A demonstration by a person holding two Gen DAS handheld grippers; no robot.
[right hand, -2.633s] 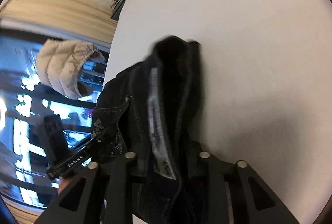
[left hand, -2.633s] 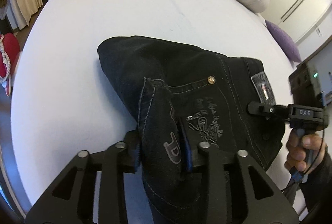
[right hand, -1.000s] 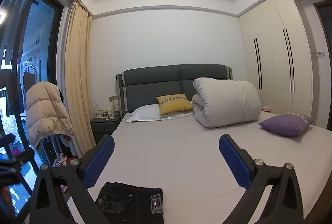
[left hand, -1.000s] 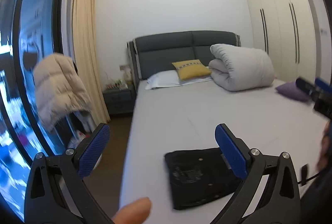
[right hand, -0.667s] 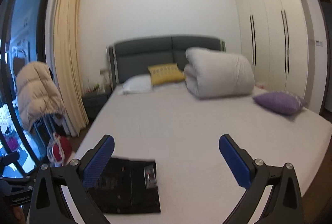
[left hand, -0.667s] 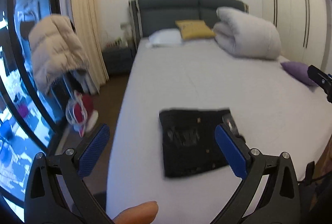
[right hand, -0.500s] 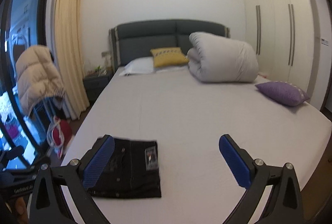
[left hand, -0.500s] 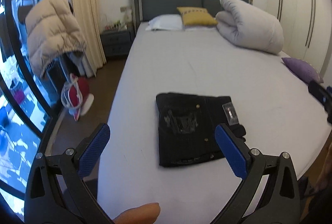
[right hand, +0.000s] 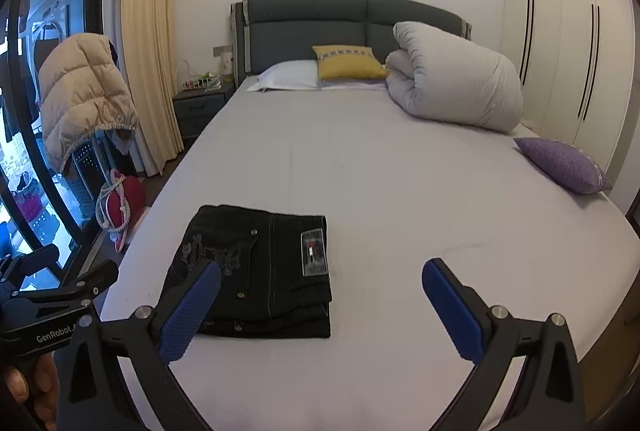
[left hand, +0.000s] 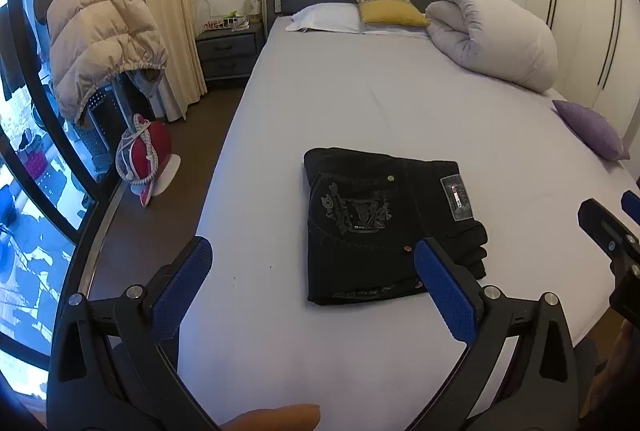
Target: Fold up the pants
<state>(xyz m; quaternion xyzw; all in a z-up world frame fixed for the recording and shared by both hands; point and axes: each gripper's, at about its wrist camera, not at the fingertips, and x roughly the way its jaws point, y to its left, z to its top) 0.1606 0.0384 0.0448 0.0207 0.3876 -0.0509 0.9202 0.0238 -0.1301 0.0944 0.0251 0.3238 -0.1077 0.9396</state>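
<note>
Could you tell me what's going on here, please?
A person is folding pants with two handheld grippers. The black pants lie folded in a compact rectangle near the foot of the bed. The left gripper and the right gripper are both open, hold nothing and sit clear of the pants.

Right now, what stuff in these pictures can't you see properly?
- Black pants: folded, so the layers underneath are hidden in both views.
- Their near left corner: the right gripper has a blue pad covering it in the right wrist view.
- Label patch: print too small to read.
- Things on the nightstand: too small to name in either view.
- Left gripper: open, its handle is cut off by the bottom edge.
</note>
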